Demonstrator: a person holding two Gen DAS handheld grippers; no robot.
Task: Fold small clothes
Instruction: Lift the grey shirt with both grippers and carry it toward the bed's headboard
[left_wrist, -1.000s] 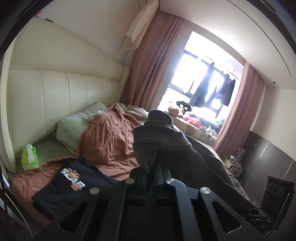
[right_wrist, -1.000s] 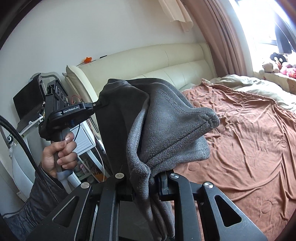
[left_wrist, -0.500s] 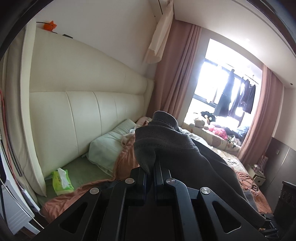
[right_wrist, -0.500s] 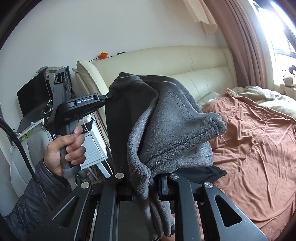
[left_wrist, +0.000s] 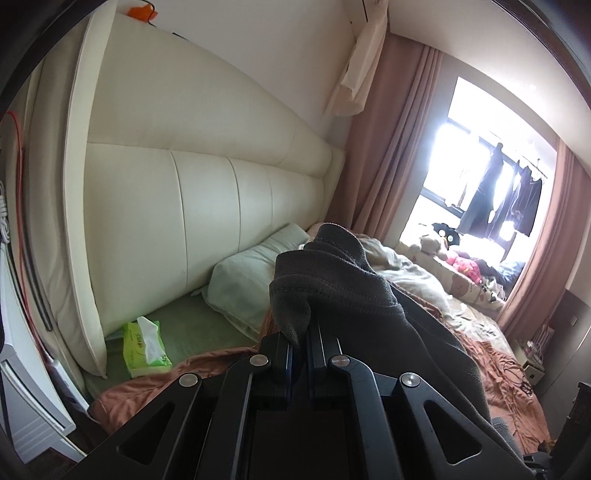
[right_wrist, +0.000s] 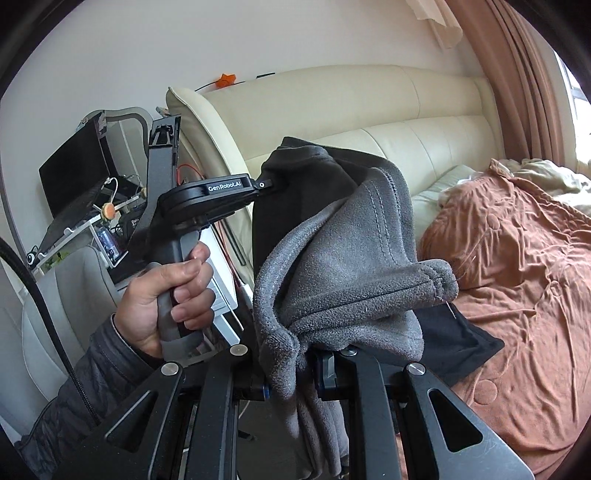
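White "GenRobot.AI" lettering on the black body of the left gripper (right_wrist: 271, 183), tissue pack (left_wrist: 146, 349) print unreadable

- The grey fleece (right_wrist: 343, 266) covers the tips of my right tongs (right_wrist: 306, 362), and its bottom runs off the picture.
- My left tongs' (left_wrist: 300, 341) tips hide under it too.
- The window (left_wrist: 476, 173) is too bright to see through.

Both claws clamped – left claw (left_wrist: 300, 334), right claw (right_wrist: 300, 363).

Tissue pack (left_wrist: 146, 349) on bed (left_wrist: 192, 328), pillow (left_wrist: 247, 280) right of it
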